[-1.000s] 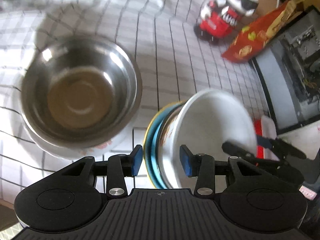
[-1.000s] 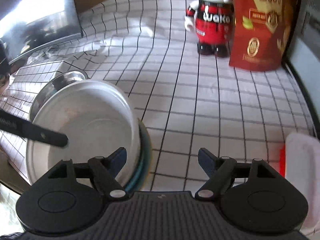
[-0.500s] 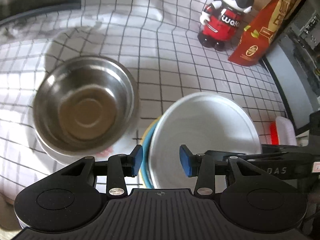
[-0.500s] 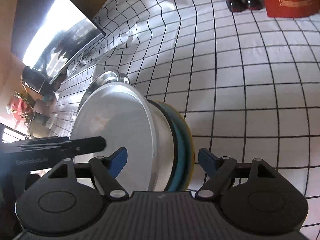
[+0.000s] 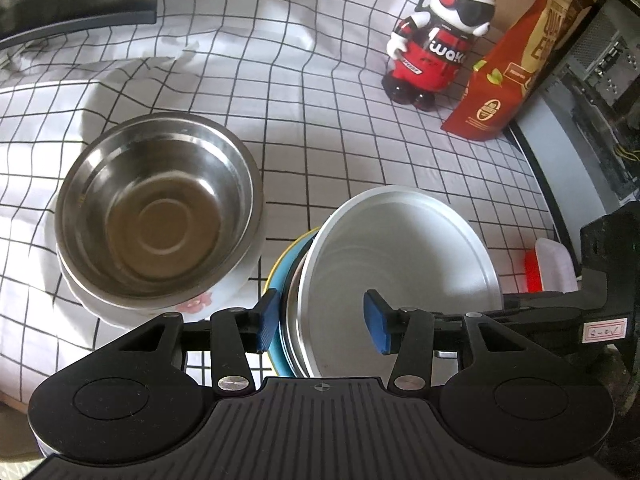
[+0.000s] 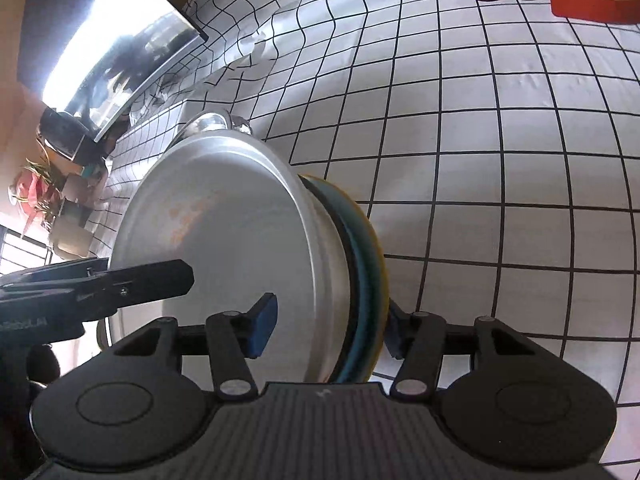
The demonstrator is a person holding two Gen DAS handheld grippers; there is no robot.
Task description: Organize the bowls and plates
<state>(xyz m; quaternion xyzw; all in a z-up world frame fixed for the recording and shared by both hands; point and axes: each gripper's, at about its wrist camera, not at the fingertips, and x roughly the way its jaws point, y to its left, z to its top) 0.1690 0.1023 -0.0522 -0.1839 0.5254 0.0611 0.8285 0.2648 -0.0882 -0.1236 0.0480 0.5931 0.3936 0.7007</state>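
Note:
A steel bowl (image 5: 160,208) sits in a white flowered bowl (image 5: 192,304) on the checked cloth. To its right a silver metal plate (image 5: 400,260) lies tilted on a blue plate with a yellow rim (image 5: 286,256). My left gripper (image 5: 322,324) straddles the near rim of this stack, and its jaws are opening, with the pads just clear. In the right wrist view the same metal plate (image 6: 224,232) and blue plate (image 6: 368,248) stand between the closing jaws of my right gripper (image 6: 328,328). One pad is over the plate's face; the other is behind the yellow rim.
A red and white toy robot (image 5: 436,40) and a red snack bag (image 5: 516,64) stand at the back right. A red and white box (image 5: 548,268) lies by a dark cabinet (image 5: 580,140). A shiny dark panel (image 6: 120,52) borders the cloth (image 6: 480,160) at the left.
My left gripper's jaws have spread wider. The right gripper has tipped down and narrowed its jaws around the plate stack, which lies flatter than a second ago.

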